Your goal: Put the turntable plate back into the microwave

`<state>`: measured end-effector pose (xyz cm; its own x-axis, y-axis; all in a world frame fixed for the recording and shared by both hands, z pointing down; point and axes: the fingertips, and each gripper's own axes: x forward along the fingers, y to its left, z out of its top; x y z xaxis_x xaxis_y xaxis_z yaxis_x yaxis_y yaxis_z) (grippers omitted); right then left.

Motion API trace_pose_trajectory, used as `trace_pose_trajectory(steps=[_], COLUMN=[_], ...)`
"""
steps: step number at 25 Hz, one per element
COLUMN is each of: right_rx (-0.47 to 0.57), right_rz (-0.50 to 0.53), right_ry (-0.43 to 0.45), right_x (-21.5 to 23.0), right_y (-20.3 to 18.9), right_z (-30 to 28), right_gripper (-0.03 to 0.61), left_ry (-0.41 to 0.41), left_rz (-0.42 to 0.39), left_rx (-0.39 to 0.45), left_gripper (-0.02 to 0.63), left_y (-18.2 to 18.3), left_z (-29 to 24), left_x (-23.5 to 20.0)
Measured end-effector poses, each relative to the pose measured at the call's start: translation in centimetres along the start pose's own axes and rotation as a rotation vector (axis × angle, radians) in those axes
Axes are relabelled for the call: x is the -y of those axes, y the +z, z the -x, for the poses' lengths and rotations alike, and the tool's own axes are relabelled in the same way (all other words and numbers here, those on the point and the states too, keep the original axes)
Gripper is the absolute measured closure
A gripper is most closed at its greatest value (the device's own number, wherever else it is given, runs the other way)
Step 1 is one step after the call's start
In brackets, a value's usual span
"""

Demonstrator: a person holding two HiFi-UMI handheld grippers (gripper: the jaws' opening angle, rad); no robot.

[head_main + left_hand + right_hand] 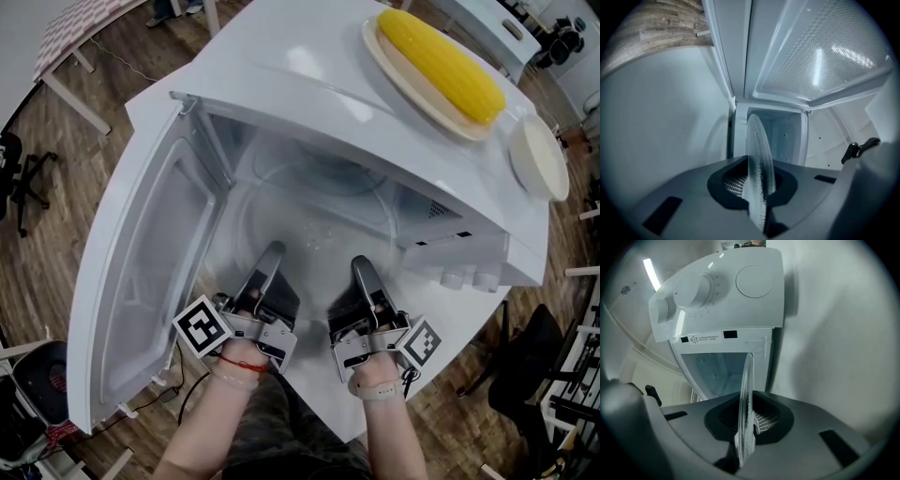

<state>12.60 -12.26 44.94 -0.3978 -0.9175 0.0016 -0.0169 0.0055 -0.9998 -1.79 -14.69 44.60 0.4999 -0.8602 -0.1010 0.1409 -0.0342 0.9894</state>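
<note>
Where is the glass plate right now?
In the head view's middle, the glass plate is inside the open microwave, its near rim pinched by the left gripper and the right gripper.

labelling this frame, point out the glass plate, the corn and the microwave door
glass plate (759, 154), left gripper view, on its ribbed rim seen edge-on
corn (441, 64), head view, on the middle of the cob
microwave door (145, 272), head view, on the inner window panel

Turntable plate (759, 159): clear glass, ribbed rim. Microwave (319, 103): glossy white shell. Floor (56, 178): wood planks, matt.
</note>
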Motion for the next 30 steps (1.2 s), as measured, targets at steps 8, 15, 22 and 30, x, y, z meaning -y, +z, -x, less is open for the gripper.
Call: trace_pose_trajectory(steps=[8,15,22,30], right_rx=[0.008,-0.006,-0.041,-0.119], right_rz=[0.023,0.002,-0.053,-0.051], right_ry=[0.0,0.0,0.014,-0.002], right_x=[-0.8,-1.1,-1.0,-0.8], right_y=[0.4,0.0,-1.7,-4.4], right_z=[-0.6,0.4,0.3,-0.3], right_gripper=[0.513,0.477,0.477,0.511], left_ry=[-0.002,-0.006,-0.003,-0.003], left_rz=[0.039,0.041,0.056,0.071], left_rx=[0.046,0.054,0.07,0.088], left_gripper=[0.581,0.581,0.58,0.581], left_y=[0.3,0.6,0.8,0.6], left_z=[-0.7,-1.5,-1.9,-1.8], left_x=[-0.1,-0.1,-0.1,0.2])
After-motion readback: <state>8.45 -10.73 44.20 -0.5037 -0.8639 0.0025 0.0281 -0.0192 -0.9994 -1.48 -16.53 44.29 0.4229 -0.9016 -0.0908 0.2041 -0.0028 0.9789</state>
